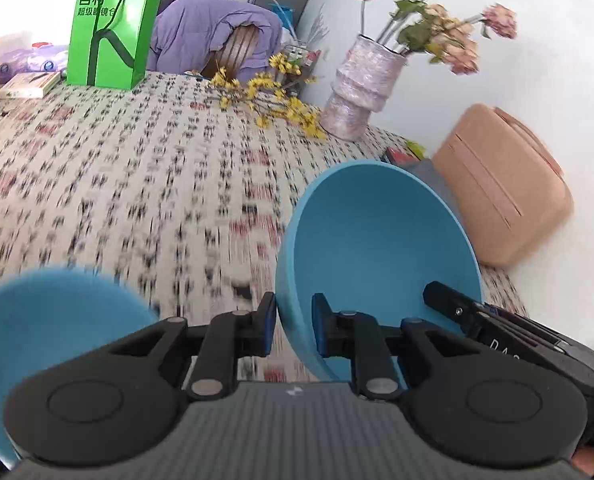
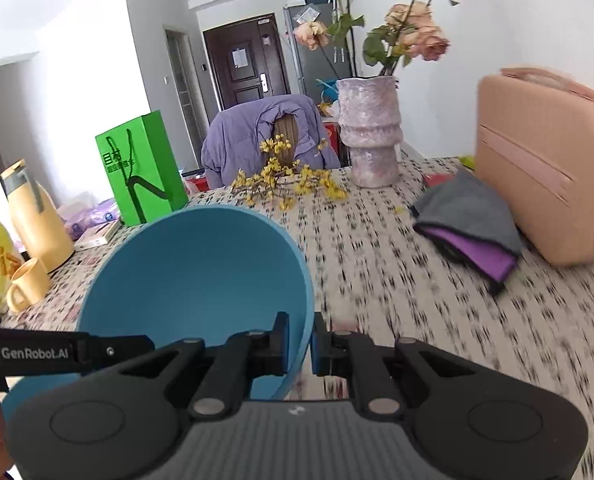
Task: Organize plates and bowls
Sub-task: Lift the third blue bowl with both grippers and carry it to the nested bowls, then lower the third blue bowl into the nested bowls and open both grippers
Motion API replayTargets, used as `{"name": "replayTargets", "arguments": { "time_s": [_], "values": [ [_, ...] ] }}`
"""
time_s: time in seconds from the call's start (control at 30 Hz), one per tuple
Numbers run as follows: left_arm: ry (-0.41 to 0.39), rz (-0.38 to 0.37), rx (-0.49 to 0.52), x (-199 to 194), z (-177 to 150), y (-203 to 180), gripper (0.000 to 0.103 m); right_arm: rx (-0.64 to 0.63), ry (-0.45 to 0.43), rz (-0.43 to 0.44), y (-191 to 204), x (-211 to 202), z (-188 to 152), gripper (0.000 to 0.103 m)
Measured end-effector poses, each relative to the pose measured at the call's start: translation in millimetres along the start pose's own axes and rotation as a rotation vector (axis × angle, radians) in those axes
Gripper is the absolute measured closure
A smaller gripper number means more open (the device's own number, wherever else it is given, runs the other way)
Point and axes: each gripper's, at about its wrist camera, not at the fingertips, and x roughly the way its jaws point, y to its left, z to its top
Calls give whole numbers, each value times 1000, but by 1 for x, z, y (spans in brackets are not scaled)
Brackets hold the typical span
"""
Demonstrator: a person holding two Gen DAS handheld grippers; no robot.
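A blue bowl (image 1: 377, 240) hangs tilted above the patterned tablecloth (image 1: 137, 168), held from two sides. My left gripper (image 1: 295, 326) is shut on its left rim, one pad outside the wall and one inside. In the right wrist view my right gripper (image 2: 302, 346) is shut on the right rim of the same bowl (image 2: 193, 272). The right gripper's finger (image 1: 453, 304) reaches over the bowl's far edge in the left wrist view. A second blue dish (image 1: 57, 320), blurred, lies low at the left; whether it is a plate or a bowl I cannot tell.
A pink vase of dried flowers (image 2: 371, 136), yellow sprigs (image 2: 289, 184), a peach case (image 2: 545, 168) and a grey-purple folded cloth (image 2: 469, 224) stand at the right. A green bag (image 2: 141, 168), a yellow jug (image 2: 37, 216) and a yellow mug (image 2: 27, 284) stand at the left.
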Motion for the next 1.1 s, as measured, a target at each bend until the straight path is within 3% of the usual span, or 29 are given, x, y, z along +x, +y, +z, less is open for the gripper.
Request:
{"name": "replayTargets", "arguments": {
  "time_s": [0.2,0.37,0.77,0.93,1.1],
  "values": [
    [-78,31,41,-42,-63,2,85,43,-3,31,6,-45,-56,92],
    [-106,52,63,-59,-96,-1,85,16,-24,27,15,-66,-74,92],
    [-166,34,31,-82,-89,13,85,-3,-80,53,32,-82,-68,92],
    [-251,50,10,-100,-72,34,84,-40,-110,118,58,-74,-45,92],
    [-253,102,-66,-112,-51,74,82,-72,-65,215,97,-44,-29,92]
  ]
}}
